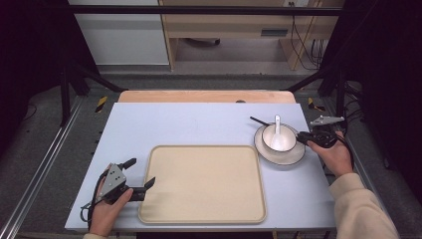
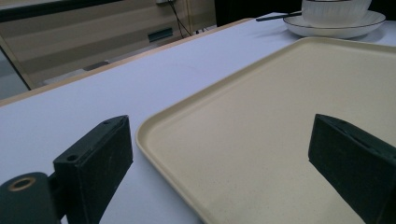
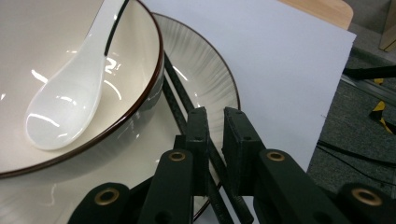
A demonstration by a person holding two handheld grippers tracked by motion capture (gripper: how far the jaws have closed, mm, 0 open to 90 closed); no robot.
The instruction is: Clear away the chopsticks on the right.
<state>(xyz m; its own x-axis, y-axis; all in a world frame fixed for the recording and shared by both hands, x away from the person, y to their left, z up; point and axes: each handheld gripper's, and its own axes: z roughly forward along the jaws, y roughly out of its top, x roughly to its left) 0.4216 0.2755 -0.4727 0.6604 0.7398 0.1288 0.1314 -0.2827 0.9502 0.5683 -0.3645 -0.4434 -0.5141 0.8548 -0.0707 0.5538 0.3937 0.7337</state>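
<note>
**Desk:** What was under way at the right of the table (image 1: 149,124)?

**Photographer:** The right gripper (image 3: 215,126) worked at a pair of black chopsticks (image 3: 180,100) lying across the plate (image 3: 210,79), beside the bowl (image 3: 135,100) with the white spoon (image 3: 70,100). Its jaws stood nearly together, the sticks between them; whether the pads pressed on them, I could not tell.

**Desk:** And the other hand?

**Photographer:** The left gripper (image 1: 137,177) waited at the near left, jaws wide apart astride the rim of the beige tray (image 1: 204,184), gripping nothing. The likely next move called for a firm pinch, then lifting the sticks clear without dragging the bowl.
</note>
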